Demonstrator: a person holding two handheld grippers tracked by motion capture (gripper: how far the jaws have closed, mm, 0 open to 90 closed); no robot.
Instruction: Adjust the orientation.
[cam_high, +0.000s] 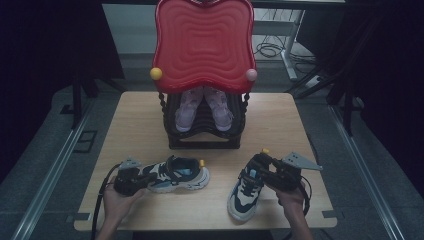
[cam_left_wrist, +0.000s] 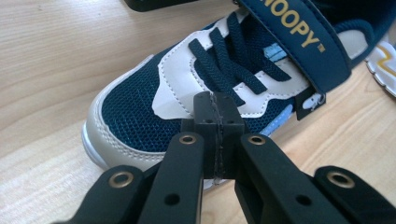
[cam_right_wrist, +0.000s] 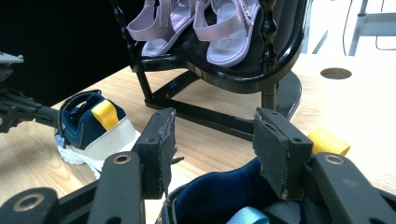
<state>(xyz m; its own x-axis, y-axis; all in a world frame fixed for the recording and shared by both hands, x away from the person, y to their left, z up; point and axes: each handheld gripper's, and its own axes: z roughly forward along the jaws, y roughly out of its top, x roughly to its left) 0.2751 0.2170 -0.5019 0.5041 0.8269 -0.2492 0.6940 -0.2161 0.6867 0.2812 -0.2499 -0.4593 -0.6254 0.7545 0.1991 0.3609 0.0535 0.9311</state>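
Observation:
Two navy and white sneakers lie on the wooden table (cam_high: 145, 115). The left sneaker (cam_high: 177, 175) (cam_left_wrist: 187, 88) points its toe at my left gripper (cam_high: 144, 178) (cam_left_wrist: 218, 107), whose jaws are shut together right over the toe mesh, with nothing visibly between them. The right sneaker (cam_high: 244, 192) (cam_right_wrist: 219, 196) lies at an angle, its yellow heel tab (cam_right_wrist: 329, 141) towards the rack. My right gripper (cam_high: 259, 169) (cam_right_wrist: 212, 135) is open, its jaws standing either side of that sneaker's heel opening. The right gripper view also shows the left sneaker (cam_right_wrist: 93, 128) farther off.
A black shoe rack (cam_high: 205, 137) (cam_right_wrist: 224, 74) with a red wavy top (cam_high: 202, 42) stands at the table's far middle, holding a pair of pink sandals (cam_high: 202, 107) (cam_right_wrist: 196, 23). Bare wood lies on either side of it. A round hole (cam_right_wrist: 335, 73) is in the tabletop.

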